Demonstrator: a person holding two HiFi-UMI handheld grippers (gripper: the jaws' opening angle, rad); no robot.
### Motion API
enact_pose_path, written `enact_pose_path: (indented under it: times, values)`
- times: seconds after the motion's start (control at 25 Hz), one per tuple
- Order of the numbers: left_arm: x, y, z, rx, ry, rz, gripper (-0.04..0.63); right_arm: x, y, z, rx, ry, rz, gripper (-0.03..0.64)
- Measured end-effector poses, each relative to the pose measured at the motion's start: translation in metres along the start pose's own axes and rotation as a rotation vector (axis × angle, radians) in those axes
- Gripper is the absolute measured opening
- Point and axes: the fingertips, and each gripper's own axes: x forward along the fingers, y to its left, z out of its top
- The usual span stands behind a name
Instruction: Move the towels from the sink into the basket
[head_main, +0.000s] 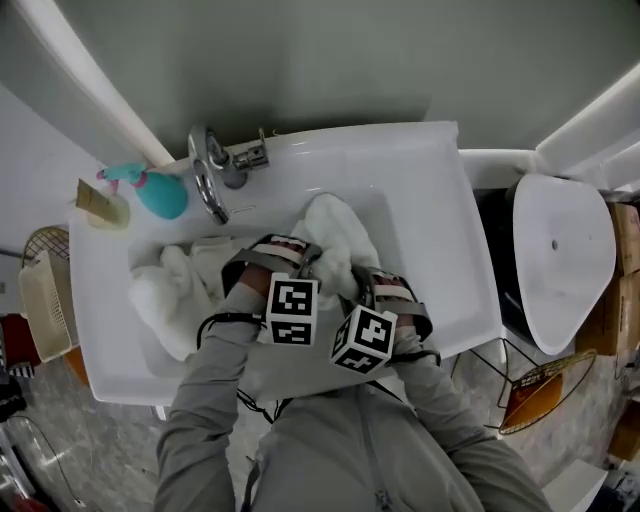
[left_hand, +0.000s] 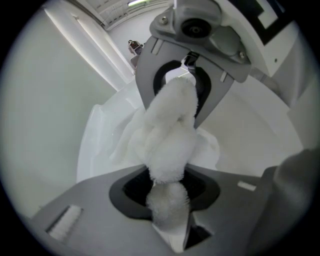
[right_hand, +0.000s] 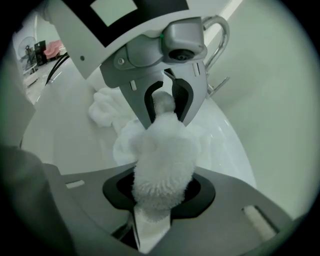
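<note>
- Left gripper (left_hand: 168, 202): the fingers are clamped on a fold of the white towel (left_hand: 170, 135), which bulges out between them.
- Right gripper (right_hand: 152, 205): the fingers are likewise clamped on the same towel (right_hand: 162, 145), close beside the left gripper's grip.
- In the head view the 2 grippers, left (head_main: 300, 258) and right (head_main: 358, 285), are seen side by side over the near half of the sink (head_main: 440, 200), both pointed steeply down.
- White towel (head_main: 335, 232): it is held bunched over the middle of the basin, its lower part trailing toward the basin floor.
- Second towel (head_main: 175, 290): it lies crumpled in the left part of the basin, untouched by either gripper.
- Faucet (head_main: 210, 175): it is mounted on the far rim, with a teal spray bottle (head_main: 160, 192) to its left.
- Cream basket (head_main: 45, 305): it is seen on the left, outside the sink.
- Toilet (head_main: 555, 260): it is placed to the right of the sink.
</note>
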Motion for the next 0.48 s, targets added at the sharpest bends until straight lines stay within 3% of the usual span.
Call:
enact_pose_path:
  times: [0.24,0.48]
  values:
    - [-0.057,0.004,-0.019,-0.133,0.115,0.149,0.19,-0.035,-0.006,0.041,-0.172,-0.134,-0.046,0.137]
    - [-0.13,-0.02,-0.059,-0.311,0.258,0.292,0.189,-0.07,0.013,0.108,-0.378,-0.306,-0.061,0.137]
